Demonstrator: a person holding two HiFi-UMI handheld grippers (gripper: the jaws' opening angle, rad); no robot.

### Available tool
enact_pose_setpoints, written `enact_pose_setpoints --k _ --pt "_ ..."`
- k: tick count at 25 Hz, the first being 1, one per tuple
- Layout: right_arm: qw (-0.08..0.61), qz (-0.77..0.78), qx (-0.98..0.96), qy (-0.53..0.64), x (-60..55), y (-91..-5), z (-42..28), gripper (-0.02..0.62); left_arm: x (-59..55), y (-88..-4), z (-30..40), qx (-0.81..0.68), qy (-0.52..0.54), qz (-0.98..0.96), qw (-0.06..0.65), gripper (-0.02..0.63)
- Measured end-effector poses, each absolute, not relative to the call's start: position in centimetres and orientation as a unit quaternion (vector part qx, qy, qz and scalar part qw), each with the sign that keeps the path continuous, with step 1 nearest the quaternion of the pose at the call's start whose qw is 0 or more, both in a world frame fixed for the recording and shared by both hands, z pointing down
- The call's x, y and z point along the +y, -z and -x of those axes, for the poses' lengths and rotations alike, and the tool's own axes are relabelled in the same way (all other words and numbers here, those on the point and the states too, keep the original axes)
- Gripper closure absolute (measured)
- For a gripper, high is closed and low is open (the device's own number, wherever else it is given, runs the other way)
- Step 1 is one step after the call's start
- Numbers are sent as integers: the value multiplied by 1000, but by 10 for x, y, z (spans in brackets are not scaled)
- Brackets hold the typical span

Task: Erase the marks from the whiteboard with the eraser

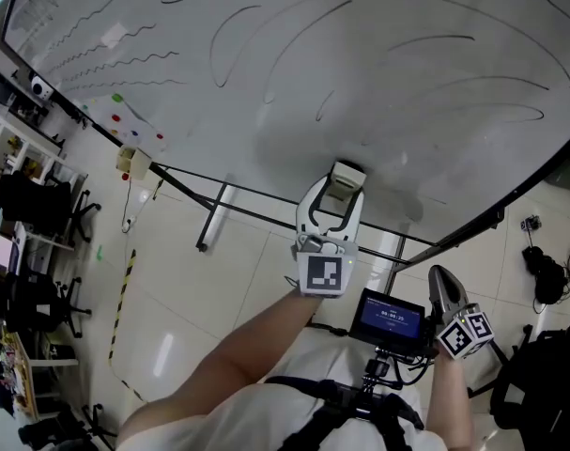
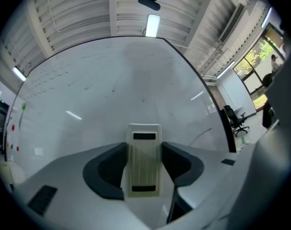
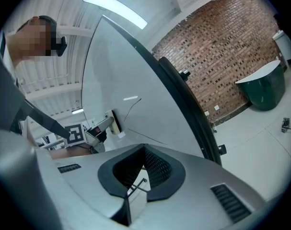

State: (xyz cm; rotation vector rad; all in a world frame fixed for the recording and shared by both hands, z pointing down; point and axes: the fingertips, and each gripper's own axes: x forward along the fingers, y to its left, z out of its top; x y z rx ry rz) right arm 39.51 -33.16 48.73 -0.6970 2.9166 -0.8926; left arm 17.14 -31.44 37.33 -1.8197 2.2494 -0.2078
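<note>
Clamping the eraser [image 2: 145,159] by its long sides, the left gripper [image 1: 335,198] held it flat toward the whiteboard [image 1: 407,73] near the lower edge, presumably so that its pad could wipe. The right gripper [image 1: 441,287] hung low on the right, jaws pressed together on nothing, evidently idle. Curved marks [image 1: 266,40] lay farther up the board. The eraser's wiping face was hidden, so contact could not be confirmed. The board's far edges were cut off.

Bright ceiling light [image 2: 153,25] — fisheye-warped edges.
</note>
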Motion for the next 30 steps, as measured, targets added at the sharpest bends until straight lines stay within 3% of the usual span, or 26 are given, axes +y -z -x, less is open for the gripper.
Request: enact_pose_setpoints --k 4,10,18,21,25,30 --pt "4 219 934 283 -340 -488 -410 578 -328 -416 -214 727 144 662 112 359" --pt "6 224 936 270 -350 -480 -432 578 -320 -416 -204 700 191 672 148 356" --pt "25 239 929 281 -343 -479 -409 578 -276 -391 -79 732 253 607 181 353" --pt "27 239 927 287 -333 -481 -386 577 -255 -367 -10 771 231 561 191 359" --pt "24 238 926 292 -320 -485 -353 578 -220 -356 83 842 174 493 132 359" --pt "24 237 926 291 -308 -486 -324 578 -212 -408 110 878 48 476 13 357"
